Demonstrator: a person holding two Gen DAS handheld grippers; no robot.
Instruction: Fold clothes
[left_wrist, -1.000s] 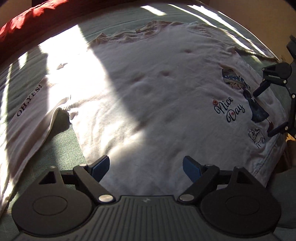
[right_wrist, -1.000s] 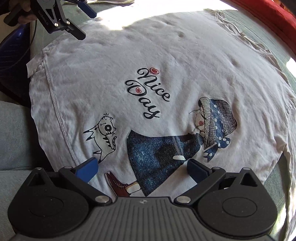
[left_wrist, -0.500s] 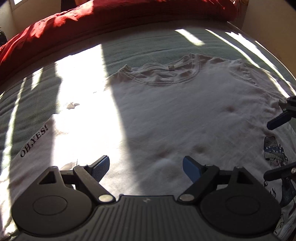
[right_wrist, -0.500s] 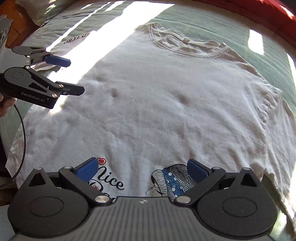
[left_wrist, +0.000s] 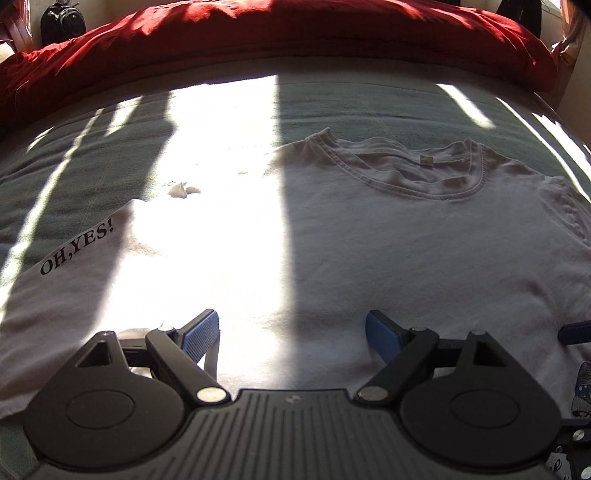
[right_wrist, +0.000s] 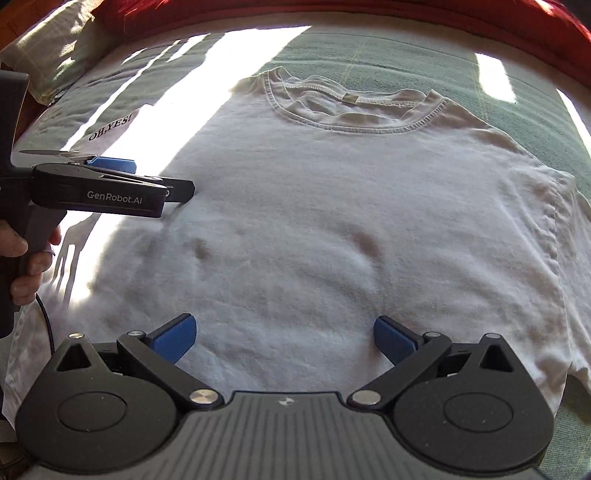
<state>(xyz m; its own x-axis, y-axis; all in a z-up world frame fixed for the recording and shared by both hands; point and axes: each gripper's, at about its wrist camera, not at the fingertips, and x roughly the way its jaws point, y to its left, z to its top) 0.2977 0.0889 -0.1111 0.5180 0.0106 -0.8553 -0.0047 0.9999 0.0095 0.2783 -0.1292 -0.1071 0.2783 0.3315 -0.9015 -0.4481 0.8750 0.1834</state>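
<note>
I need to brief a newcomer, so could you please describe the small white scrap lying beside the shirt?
On the green bedcover, left of the white T-shirt's collar, a small crumpled white scrap lies in sunlight. It sits just above the sleeve printed "OH,YES!".

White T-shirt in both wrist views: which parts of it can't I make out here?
- Hem and lower front of the white T-shirt: right wrist view, hidden behind the right tongs and their body.
- Its front print: left wrist view, only a sliver at the right edge, cut off.
- Fabric left of the collar: left wrist view, washed out by a sun patch.
- Neck label: too small to read.
</note>
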